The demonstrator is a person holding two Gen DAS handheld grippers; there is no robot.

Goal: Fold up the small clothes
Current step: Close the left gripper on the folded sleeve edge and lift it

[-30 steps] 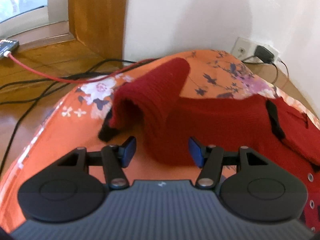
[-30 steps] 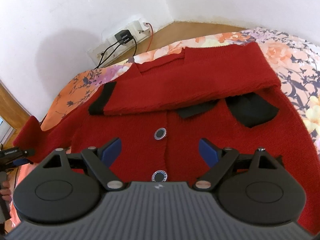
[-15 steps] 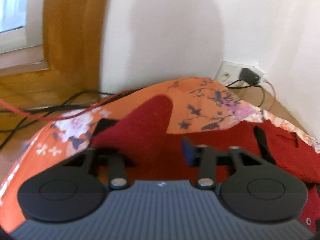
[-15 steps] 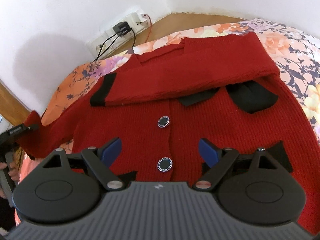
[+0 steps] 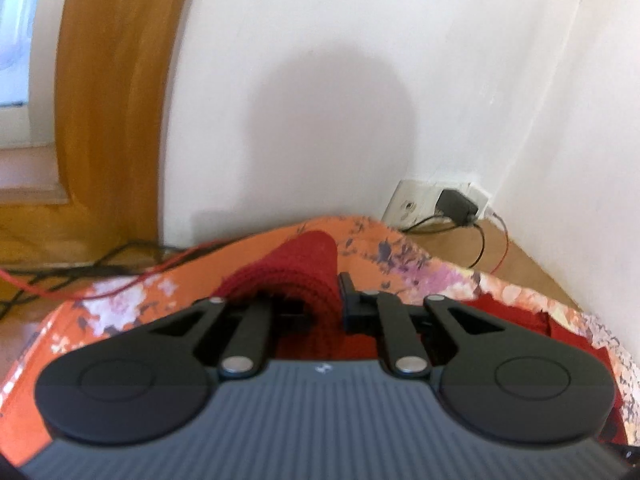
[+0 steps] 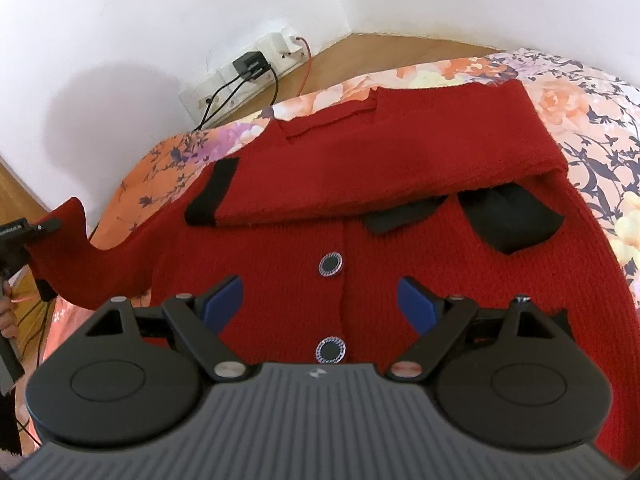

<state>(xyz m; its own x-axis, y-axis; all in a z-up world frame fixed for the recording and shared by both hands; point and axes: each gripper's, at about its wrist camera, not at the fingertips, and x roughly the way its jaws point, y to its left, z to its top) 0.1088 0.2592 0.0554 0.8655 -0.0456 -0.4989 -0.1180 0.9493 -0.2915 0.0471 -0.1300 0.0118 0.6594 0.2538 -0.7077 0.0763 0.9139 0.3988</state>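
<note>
Lying button-side up across the middle of the right wrist frame, the red knitted cardigan with black trim [image 6: 400,240] covers the orange floral bedspread [image 6: 580,92], one sleeve already folded across its chest toward the left. You should expect thick, soft wool that sags and stretches under its own weight, grippy rather than slick, so take it by a doubled edge such as a cuff or shoulder seam, not a single loose layer. Your left gripper [image 5: 320,304] has just been closing and now pinches the other red sleeve [image 6: 76,256]; in the left wrist view the knit bunches between the pressed-together fingers at lower centre, and at the left edge of the right wrist view that sleeve hangs lifted off the bed. A second ago the sleeve lay slack on the bedspread ahead of spread fingers; now more white wall fills that view. Your right gripper [image 6: 320,304] hovers over the two round silver-rimmed buttons [image 6: 330,264], jaws spread wide and holding nothing, unchanged. Behind, a white wall socket with a black charger [image 6: 248,66] sits at upper left.
</note>
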